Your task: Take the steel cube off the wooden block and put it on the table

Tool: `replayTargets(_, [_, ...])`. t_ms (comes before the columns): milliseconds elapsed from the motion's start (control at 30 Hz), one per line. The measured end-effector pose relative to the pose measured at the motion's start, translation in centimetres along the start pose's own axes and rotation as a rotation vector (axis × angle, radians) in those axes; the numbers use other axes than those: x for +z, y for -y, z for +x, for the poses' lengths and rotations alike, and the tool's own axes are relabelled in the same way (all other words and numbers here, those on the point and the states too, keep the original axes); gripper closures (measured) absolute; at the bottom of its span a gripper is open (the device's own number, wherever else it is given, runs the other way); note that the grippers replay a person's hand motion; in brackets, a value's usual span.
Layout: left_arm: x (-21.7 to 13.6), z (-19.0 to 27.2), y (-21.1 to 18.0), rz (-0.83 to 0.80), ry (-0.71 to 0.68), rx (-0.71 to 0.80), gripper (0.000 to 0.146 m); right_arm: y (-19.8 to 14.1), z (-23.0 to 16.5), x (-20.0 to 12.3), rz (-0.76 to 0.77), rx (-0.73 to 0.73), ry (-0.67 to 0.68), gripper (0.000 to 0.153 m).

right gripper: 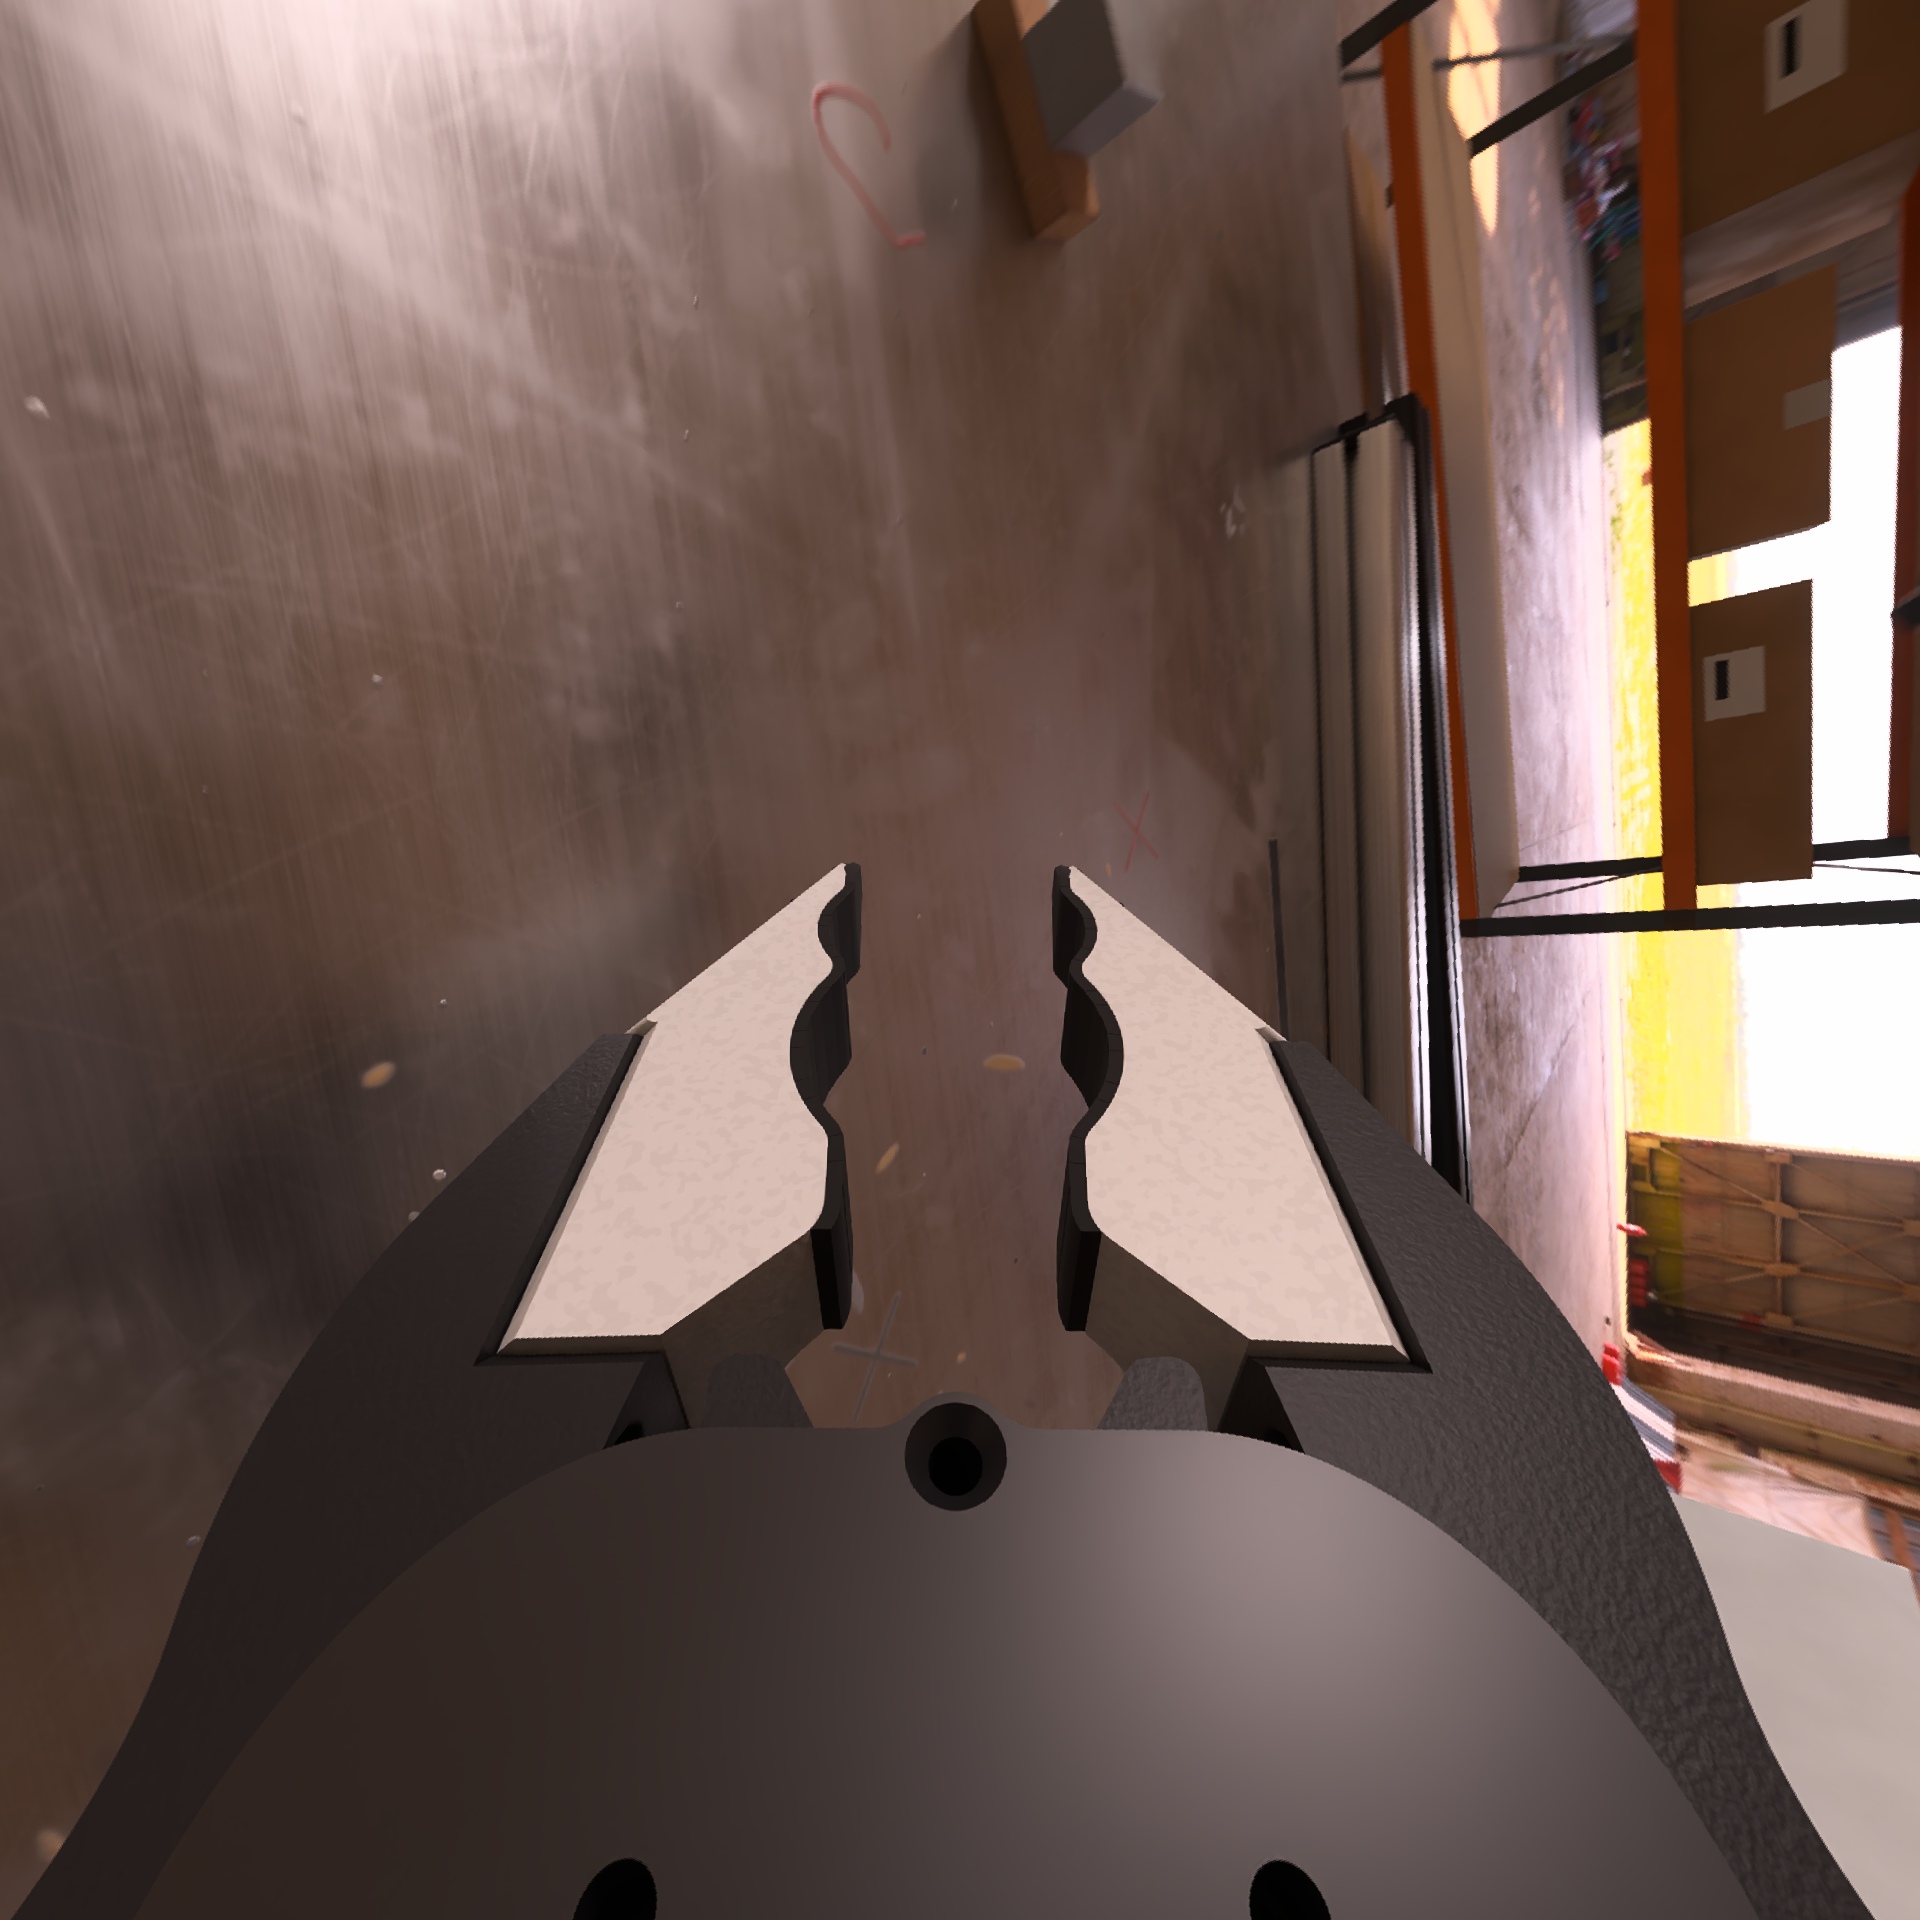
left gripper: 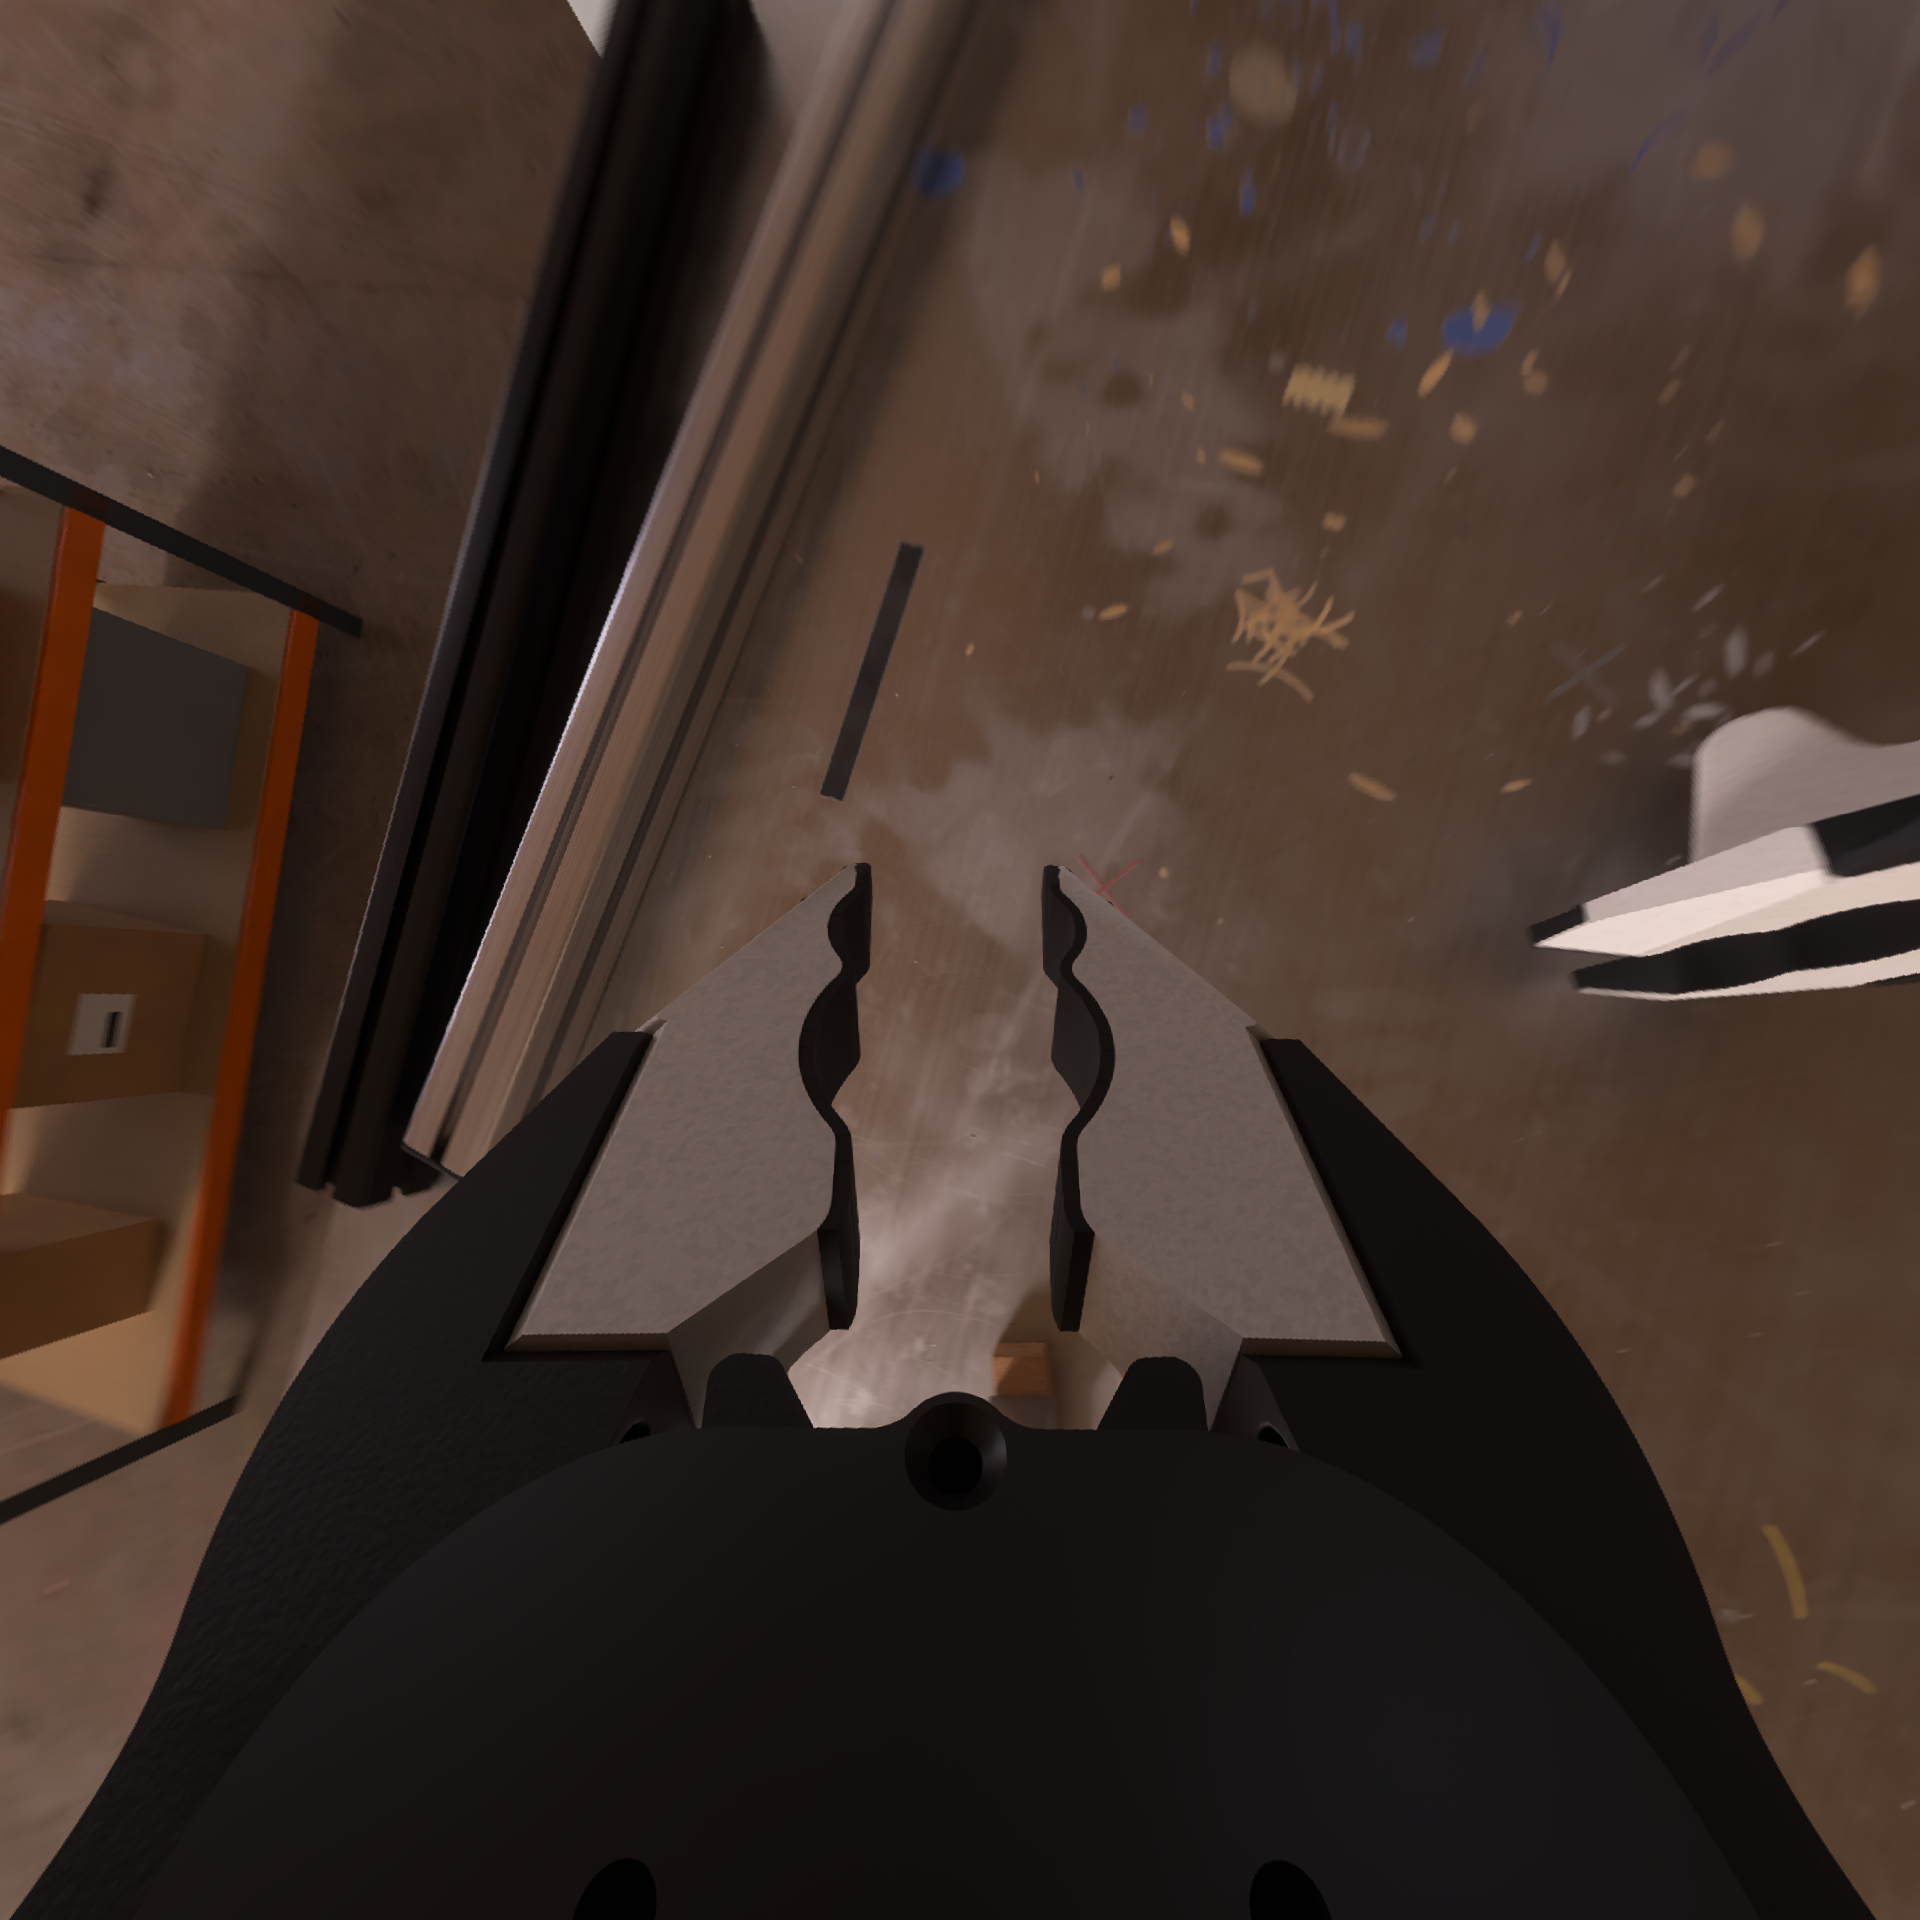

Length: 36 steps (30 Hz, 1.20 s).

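Your shelving comes first: in the right wrist view an orange-framed rack point(right gripper: 1673, 520) runs along 3 o'clock and holds brown cardboard boxes point(right gripper: 1756, 416), stacked 1 beside the next; below it at 4 o'clock sits a wooden crate point(right gripper: 1787, 1257). In the left wrist view another stretch of orange rack point(left gripper: 239, 935) at 9 o'clock holds a dark grey box point(left gripper: 156, 717) and brown cartons point(left gripper: 104, 1008).

Your steel cube point(right gripper: 1081, 78) sits at 12 o'clock in the right wrist view, resting on the wooden block point(right gripper: 1039, 156), which lies on the scuffed brown table point(right gripper: 520, 520); both lie well apart from your fingertips.

Your right gripper point(right gripper: 956, 883) points out over the table, its 2 tongs narrowly parted with nothing between them. Your left gripper point(left gripper: 956, 883) likewise hangs above the table point(left gripper: 1351, 1143), tongs narrowly parted and empty; a sliver of the wooden block point(left gripper: 1018, 1369) shows near its base; the right gripper point(left gripper: 1714, 914) juts in at 3 o'clock.
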<state>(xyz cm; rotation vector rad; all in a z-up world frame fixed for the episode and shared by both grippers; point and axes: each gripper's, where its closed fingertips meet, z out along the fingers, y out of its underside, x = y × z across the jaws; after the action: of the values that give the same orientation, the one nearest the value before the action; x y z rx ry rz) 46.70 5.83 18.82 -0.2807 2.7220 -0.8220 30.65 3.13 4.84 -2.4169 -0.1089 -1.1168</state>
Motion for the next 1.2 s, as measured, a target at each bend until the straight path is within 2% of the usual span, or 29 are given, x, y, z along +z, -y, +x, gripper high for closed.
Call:
replayTargets(133, [-6.0, -0.6, -2.6, 0.152, 0.073, -0.157, 0.105, 1.2, 1.2, -0.9, 0.078, 0.037, -0.059, 0.114])
replayTargets(233, [-9.4, -1.5, -7.6, 0.167, 0.213, -0.207, 0.103, 1.9, 2.4, -1.7, 0.122, 0.047, -0.120, 0.113])
replayTargets(300, [-10.1, -0.9, -11.6, 0.120, 0.195, -0.191, 0.098, 2.4, 2.9, -2.1, 0.149, 0.055, -0.139, 0.113])
replayTargets(400, [-9.8, -0.5, -17.8, -0.057, 0.174, -0.090, 0.093, 2.4, 3.3, -2.4, 0.160, 0.066, -0.144, 0.113])
replayTargets(533, [-8.9, -0.6, -26.1, -0.452, 0.160, 0.050, 0.095, 1.8, 3.4, -2.2, 0.146, 0.065, -0.143, 0.112])
replayTargets(633, [-8.0, -0.8, -30.1, -0.685, 0.120, 0.122, 0.094, 1.4, 3.3, -1.9, 0.137, 0.066, -0.122, 0.112])
replayTargets(767, [-6.4, -1.1, -31.9, -0.775, 0.065, 0.164, 0.094, 0.9, 2.9, -1.5, 0.111, 0.052, -0.112, 0.112])
replayTargets(1000, [-4.8, -2.0, -32.5, -0.727, 0.030, 0.160, 0.093, 0.9, 2.6, -1.4, 0.113, 0.042, -0.099, 0.112])
replayTargets(1200, [-4.0, -1.9, -33.7, -0.757, 0.019, 0.149, 0.096, 0.9, 2.2, -1.3, 0.110, 0.025, -0.083, 0.114])
